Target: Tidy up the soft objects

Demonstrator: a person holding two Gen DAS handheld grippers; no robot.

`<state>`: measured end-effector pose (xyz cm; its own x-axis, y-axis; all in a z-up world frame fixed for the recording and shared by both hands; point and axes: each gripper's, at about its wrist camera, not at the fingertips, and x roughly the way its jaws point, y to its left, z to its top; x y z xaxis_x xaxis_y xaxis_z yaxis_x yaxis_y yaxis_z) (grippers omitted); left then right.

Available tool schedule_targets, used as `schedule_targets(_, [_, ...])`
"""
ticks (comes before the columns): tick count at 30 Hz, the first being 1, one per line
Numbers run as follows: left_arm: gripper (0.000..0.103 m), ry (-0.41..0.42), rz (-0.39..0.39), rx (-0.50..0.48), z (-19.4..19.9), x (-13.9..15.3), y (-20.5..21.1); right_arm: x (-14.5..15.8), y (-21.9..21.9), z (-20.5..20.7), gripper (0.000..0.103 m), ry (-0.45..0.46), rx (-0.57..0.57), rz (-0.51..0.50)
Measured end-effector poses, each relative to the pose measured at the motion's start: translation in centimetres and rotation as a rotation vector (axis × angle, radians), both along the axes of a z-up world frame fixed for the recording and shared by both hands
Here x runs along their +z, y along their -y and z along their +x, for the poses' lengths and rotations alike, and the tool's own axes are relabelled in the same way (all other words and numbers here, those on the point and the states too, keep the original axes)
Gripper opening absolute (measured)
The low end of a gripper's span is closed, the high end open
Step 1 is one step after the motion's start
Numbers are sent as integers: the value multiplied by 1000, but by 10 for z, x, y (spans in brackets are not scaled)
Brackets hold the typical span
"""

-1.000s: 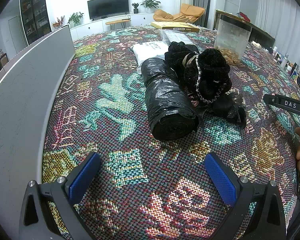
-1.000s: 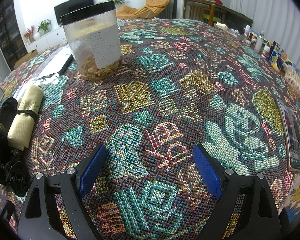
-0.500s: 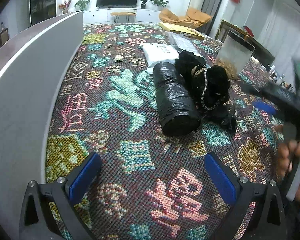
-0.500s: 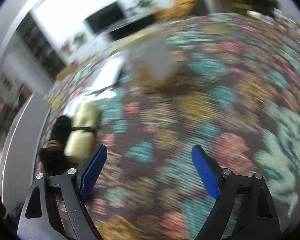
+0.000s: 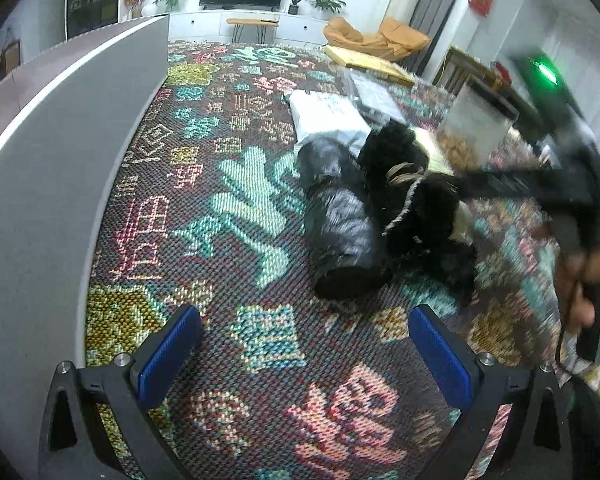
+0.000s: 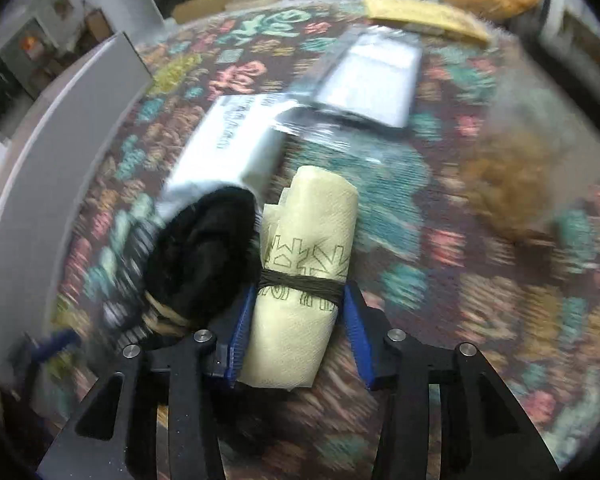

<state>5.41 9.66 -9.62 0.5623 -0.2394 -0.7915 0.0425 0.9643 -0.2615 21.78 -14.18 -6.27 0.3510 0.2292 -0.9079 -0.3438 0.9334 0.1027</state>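
The yellow roll, tied with a dark band, lay on the rug and sat between the right gripper's blue pads. The jaws had just been closing, and the pads now pressed on the roll's sides. A black fuzzy bundle touched the roll at nine o'clock. A white pack lay at eleven o'clock. The left gripper hung over the rug with its fingers wide apart and nothing in them. The step looked like picking up the roll. Next, it likely needed a straight lift, clear of the bundle.
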Motion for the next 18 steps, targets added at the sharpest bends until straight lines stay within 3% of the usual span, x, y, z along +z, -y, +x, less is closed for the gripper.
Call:
schedule_targets(3, [103,20,-70,36,6,7,-9,18,45,-17,46,54,-78,-20])
schedule_targets(7, [100,-6,-137,113,35,7,-16,10,107,-23,46,57,-193,-69])
schedule_targets(10, [85,-70,-89,116,66,-3,-4,-6,141,-27,50,25,-251,-67])
schedule_targets(12, [81,-46,-17,92,75,-2,9,-9,151,-30,55,18,-268,-39])
schedule_targets(13, [73,-55,4,74,83,-4,14,-12,154,-30,68,2,-274,-15])
schedule_targets(14, [49,-45,27,61,87,-1,18,-14,155,-29,72,-16,-274,6])
schedule_targets(15, [38,-48,7,43,89,0,20,-13,156,-30,72,-7,-274,10])
schedule_targets(16, [38,-65,1,42,91,2,20,-12,155,-29,67,-13,-267,2])
schedule_targets(17, [37,-72,-2,58,89,6,17,-10,154,-29,44,-9,-263,-21])
schedule_targets(18, [37,-67,-8,70,85,9,13,-7,156,-28,44,-17,-269,-20])
